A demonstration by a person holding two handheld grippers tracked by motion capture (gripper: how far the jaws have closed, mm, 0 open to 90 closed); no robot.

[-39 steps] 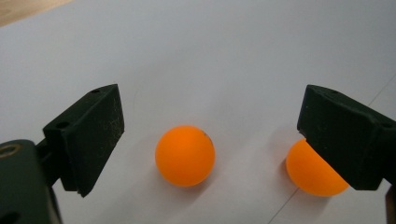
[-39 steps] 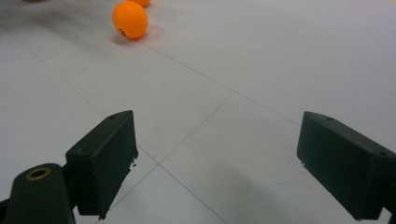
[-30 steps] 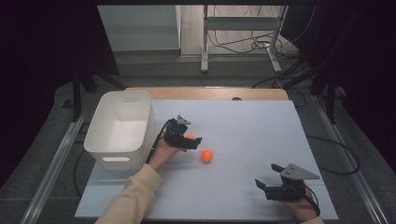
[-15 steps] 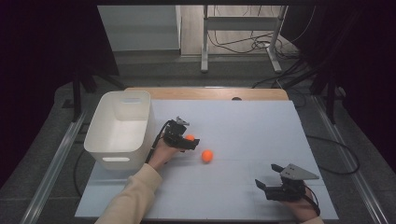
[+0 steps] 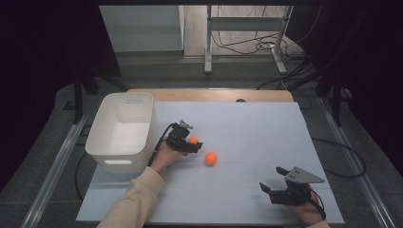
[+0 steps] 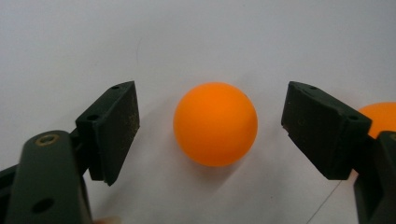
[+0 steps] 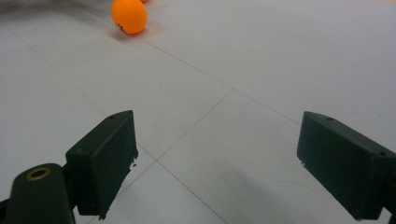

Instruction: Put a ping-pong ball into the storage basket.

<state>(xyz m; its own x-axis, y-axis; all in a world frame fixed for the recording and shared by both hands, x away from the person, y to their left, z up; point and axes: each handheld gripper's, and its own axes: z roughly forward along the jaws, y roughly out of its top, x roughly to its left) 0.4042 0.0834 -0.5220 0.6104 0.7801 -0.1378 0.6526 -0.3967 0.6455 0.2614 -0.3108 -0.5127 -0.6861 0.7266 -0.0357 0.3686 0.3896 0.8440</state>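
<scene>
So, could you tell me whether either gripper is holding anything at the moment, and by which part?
Nothing is held yet. The left gripper has been closing its jaws around an orange ball, gaps remaining both sides; the right gripper is open.

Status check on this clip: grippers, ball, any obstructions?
Left gripper jaws just closing around orange ball, pads not yet touching. Right gripper open, idle on table. Second ball beside, white bin left; nothing blocking.
</scene>
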